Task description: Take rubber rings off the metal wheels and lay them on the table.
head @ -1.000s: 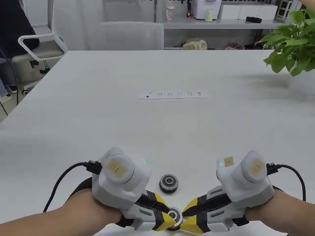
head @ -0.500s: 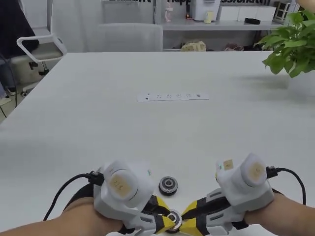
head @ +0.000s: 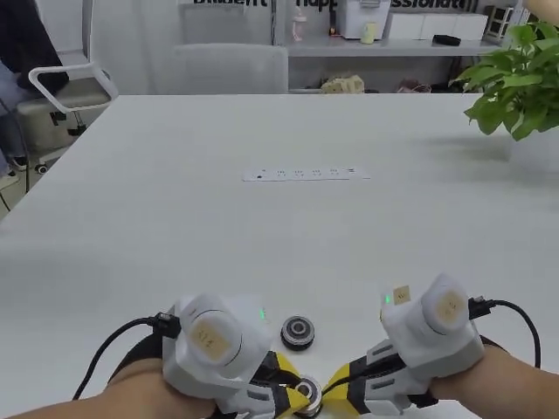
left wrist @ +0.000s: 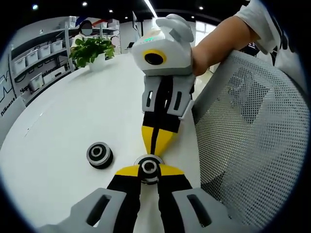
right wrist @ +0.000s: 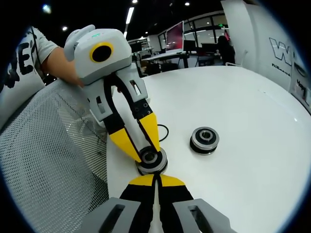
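Metal wheel (left wrist: 149, 167) at the near table (head: 279, 236) edge, clamped between the left gripper (left wrist: 148, 172) jaws. Right gripper (right wrist: 155, 180), jaws pressed together, noses right up against its rim. Second wheel (head: 298, 332) lies just beyond, untouched.

A broad white tabletop (head: 175, 218) carries a flat white socket strip (head: 306, 174) near its middle. A leafy green plant (head: 511, 78) stands at its right edge, a pale grey chair (head: 231, 65) at the far edge (a cluttered white shelf (head: 393, 39) behind). Ceiling strip lights (right wrist: 129, 14) glow overhead.
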